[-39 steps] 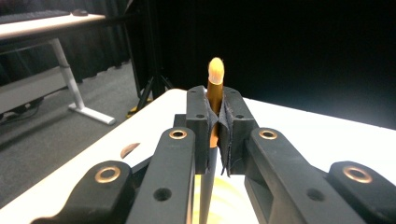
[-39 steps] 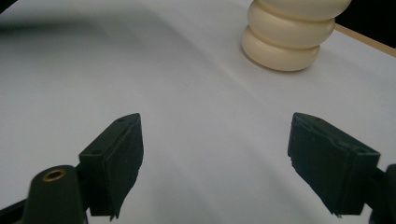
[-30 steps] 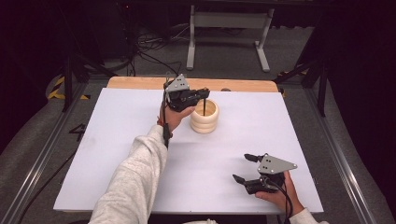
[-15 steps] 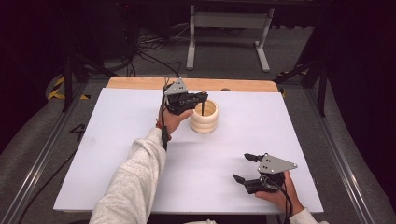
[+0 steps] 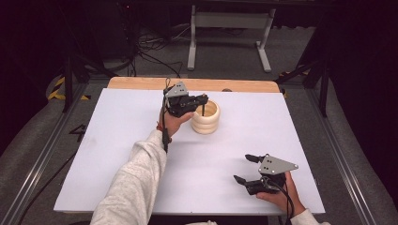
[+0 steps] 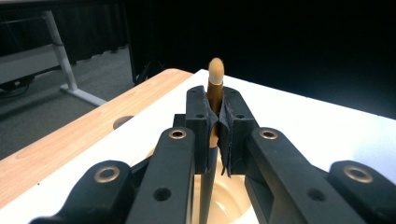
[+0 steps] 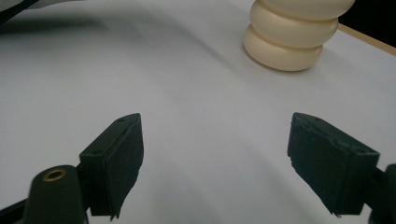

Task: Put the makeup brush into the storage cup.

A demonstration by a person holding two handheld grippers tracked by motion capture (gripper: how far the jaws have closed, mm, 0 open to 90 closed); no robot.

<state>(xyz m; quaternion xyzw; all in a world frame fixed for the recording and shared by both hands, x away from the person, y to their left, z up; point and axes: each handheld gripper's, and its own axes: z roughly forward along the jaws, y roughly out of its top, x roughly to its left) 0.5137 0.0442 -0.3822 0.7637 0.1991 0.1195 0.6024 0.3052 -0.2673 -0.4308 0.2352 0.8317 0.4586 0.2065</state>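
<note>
The left claw [image 6: 218,135] pinches a thin brown stick [image 6: 215,88] upright over the cream ribbed pot [image 5: 205,116]; the right claw [image 7: 215,158], well apart from that pot, gapes wide and empty.

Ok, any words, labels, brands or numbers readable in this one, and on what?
None: no text can be read in any view.
The cream ribbed pot, the brown stick held in the left gripper, the white table top and the right gripper all look unmarked.
The yellow and black stripes on the floor are a pattern, not lettering.
</note>
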